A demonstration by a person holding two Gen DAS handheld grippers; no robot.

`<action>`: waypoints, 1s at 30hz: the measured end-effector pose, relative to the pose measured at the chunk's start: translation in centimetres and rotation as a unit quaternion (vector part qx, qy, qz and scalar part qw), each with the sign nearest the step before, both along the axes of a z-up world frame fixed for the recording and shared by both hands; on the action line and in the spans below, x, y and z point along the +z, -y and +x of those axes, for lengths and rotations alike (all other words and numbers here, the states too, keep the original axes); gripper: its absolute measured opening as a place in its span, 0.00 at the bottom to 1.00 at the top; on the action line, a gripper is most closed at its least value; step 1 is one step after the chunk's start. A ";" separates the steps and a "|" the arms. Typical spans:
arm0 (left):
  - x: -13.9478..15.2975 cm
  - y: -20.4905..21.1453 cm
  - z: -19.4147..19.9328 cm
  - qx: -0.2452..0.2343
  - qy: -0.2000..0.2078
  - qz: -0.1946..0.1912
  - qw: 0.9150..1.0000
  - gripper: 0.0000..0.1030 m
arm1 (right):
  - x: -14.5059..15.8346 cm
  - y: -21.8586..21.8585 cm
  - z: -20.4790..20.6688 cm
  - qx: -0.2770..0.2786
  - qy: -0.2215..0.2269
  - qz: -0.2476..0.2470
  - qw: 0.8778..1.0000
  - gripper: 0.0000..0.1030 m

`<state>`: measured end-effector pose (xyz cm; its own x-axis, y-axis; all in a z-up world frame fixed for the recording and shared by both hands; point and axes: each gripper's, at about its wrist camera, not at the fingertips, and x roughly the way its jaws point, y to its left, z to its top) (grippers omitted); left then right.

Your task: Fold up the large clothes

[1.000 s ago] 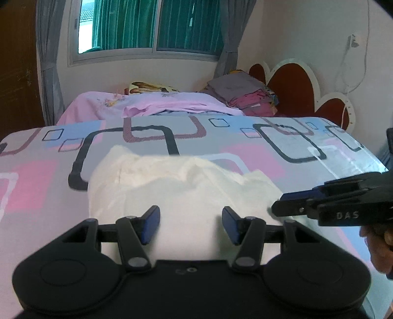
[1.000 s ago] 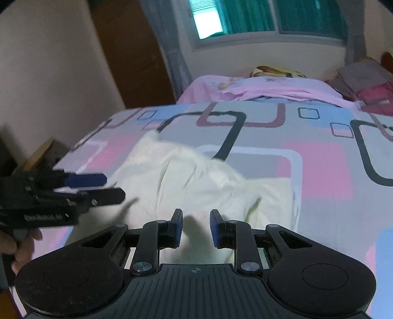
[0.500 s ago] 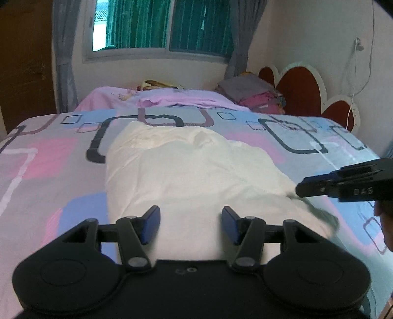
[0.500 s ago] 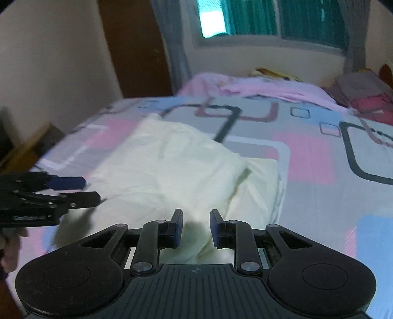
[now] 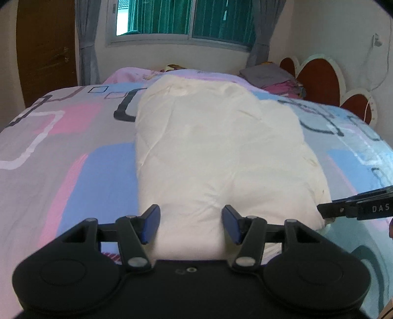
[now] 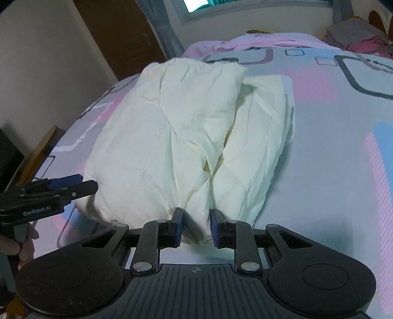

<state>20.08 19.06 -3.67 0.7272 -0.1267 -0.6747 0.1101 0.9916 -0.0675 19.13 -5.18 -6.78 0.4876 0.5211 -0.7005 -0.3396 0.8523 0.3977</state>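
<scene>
Left wrist: patterned bedsheet (image 5: 73, 152), curtained window (image 5: 186, 19).

I'm reading "DAS" on the right gripper (image 5: 356, 209) and what looks like "GenRobot.AI" on the left gripper (image 6: 61, 189).

The cream garment's (image 5: 216, 147) near edge is hidden behind the left tongs (image 5: 190, 225).

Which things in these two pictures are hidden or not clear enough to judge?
- Near edge of the cream garment: left wrist view, hidden behind the left gripper body.
- Right gripper: in the right wrist view, cloth bunches between its jaws; whether they clamp it cannot be told.
- Folded clothes pile: left wrist view, too small and blurred to identify the items.
- Bed: cut off by the frame edges.
</scene>
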 end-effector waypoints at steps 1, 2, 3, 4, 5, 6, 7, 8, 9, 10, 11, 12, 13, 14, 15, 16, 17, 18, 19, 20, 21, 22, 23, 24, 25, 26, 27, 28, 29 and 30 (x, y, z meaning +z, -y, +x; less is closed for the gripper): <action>-0.1 0.0 0.1 0.002 -0.002 0.001 1.000 0.55 | -0.1 0.0 0.3 -0.001 -0.002 0.001 1.000 0.23; -0.1 -0.1 0.2 0.004 -0.003 0.001 1.000 0.55 | 0.0 0.3 0.7 -0.003 -0.005 0.006 1.000 0.23; 0.0 0.0 0.2 0.008 -0.003 0.002 1.000 0.54 | 0.3 0.5 0.7 -0.008 -0.008 0.011 1.000 0.23; 0.3 0.0 0.2 0.012 -0.002 0.002 1.000 0.54 | 0.8 0.8 0.7 -0.015 -0.008 0.016 1.000 0.23; 0.6 0.2 -0.2 0.016 0.002 0.002 1.000 0.52 | 1.6 1.3 0.3 -0.023 0.002 0.018 1.000 0.23; 1.0 0.5 -0.9 0.020 0.009 0.003 1.000 0.52 | 2.4 1.8 -0.3 -0.030 0.017 0.022 0.999 0.23; 1.5 0.6 -1.5 0.021 0.018 0.003 1.000 0.52 | 3.2 2.4 -0.8 -0.037 0.030 0.025 0.999 0.23; 2.0 0.9 -2.3 0.022 0.025 0.005 0.999 0.52 | 3.9 2.9 -1.3 -0.043 0.038 0.025 0.998 0.23; 2.4 1.1 -2.8 0.025 0.029 0.006 0.999 0.52 | 4.5 3.3 -1.8 -0.047 0.045 0.024 0.998 0.23; 2.8 1.4 -3.4 0.026 0.031 0.006 0.999 0.52 | 5.1 3.7 -2.3 -0.049 0.054 0.023 0.997 0.23; 3.1 1.6 -4.0 0.029 0.033 0.006 0.999 0.52 | 5.6 4.0 -2.9 -0.049 0.061 0.023 0.997 0.23; 3.3 2.0 -4.5 0.031 0.036 0.007 0.999 0.52 | 6.0 4.2 -3.5 -0.048 0.066 0.021 0.996 0.23; 3.5 2.2 -5.0 0.034 0.037 0.006 0.999 0.53 | 6.2 4.2 -4.0 -0.045 0.069 0.017 0.996 0.23; 3.6 2.4 -5.5 0.038 0.037 0.006 0.999 0.54 | 6.3 4.2 -4.6 -0.044 0.071 0.012 0.996 0.23; 3.8 2.6 -6.1 0.044 0.036 0.003 0.998 0.53 | 6.4 4.3 -5.2 -0.043 0.073 0.007 0.996 0.23; 3.9 2.8 -6.8 0.046 0.038 -0.003 0.998 0.53 | 6.5 4.5 -5.8 -0.043 0.073 0.008 0.996 0.23; 4.2 2.9 -7.6 0.048 0.039 -0.007 0.998 0.53 | 6.8 4.7 -6.6 -0.043 0.075 0.012 0.996 0.23; 4.4 3.1 -8.3 0.051 0.041 -0.009 0.998 0.54 | 7.0 4.9 -7.4 -0.044 0.078 0.015 0.996 0.23; 4.6 3.3 -9.1 0.052 0.043 -0.013 0.998 0.54 | 7.2 5.2 -8.3 -0.045 0.082 0.015 0.996 0.23; 4.9 3.5 -9.9 0.052 0.043 -0.019 0.997 0.54 | 7.4 5.3 -9.1 -0.046 0.086 0.015 0.995 0.23; 5.1 3.9 -10.8 0.056 0.043 -0.022 0.997 0.53 | 7.7 5.6 -10.1 -0.047 0.090 0.018 0.995 0.23; 5.3 4.3 -11.7 0.057 0.043 -0.024 0.997 0.54 | 8.1 5.7 -11.0 -0.046 0.093 0.021 0.994 0.23; 5.6 4.7 -12.5 0.056 0.044 -0.024 0.997 0.54 | 8.3 5.9 -11.9 -0.045 0.097 0.022 0.994 0.23; 5.9 5.4 -13.5 0.056 0.047 -0.021 0.997 0.58 | 8.7 6.1 -13.0 -0.043 0.102 0.020 0.994 0.23; 6.1 6.0 -14.4 0.056 0.050 -0.017 0.997 0.60 | 9.0 6.3 -13.9 -0.040 0.107 0.018 0.993 0.23; 6.3 6.5 -15.3 0.054 0.052 -0.016 0.997 0.69 | 9.2 6.4 -14.8 -0.039 0.111 0.016 0.993 0.24; 6.3 6.9 -15.9 0.053 0.054 -0.016 0.997 0.85 | 9.3 6.6 -15.8 -0.038 0.114 0.013 0.993 0.24; 6.3 7.3 -16.3 0.054 0.057 -0.014 0.997 0.92 | 9.5 6.6 -16.6 -0.040 0.117 0.008 0.992 0.24; 6.3 7.7 -17.0 0.066 0.062 -0.003 0.996 0.96 | 9.5 6.7 -17.4 -0.043 0.121 0.001 0.992 0.24; 6.4 8.0 -17.6 0.071 0.068 0.000 0.995 0.99 | 9.5 6.8 -18.0 -0.048 0.124 -0.009 0.991 0.24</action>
<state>2.51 11.06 2.71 0.8228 -0.0151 -0.5681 -0.0238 0.9979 -0.0609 1.13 -11.95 2.76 0.6929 0.4525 -0.5614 -0.3426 0.8917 0.2957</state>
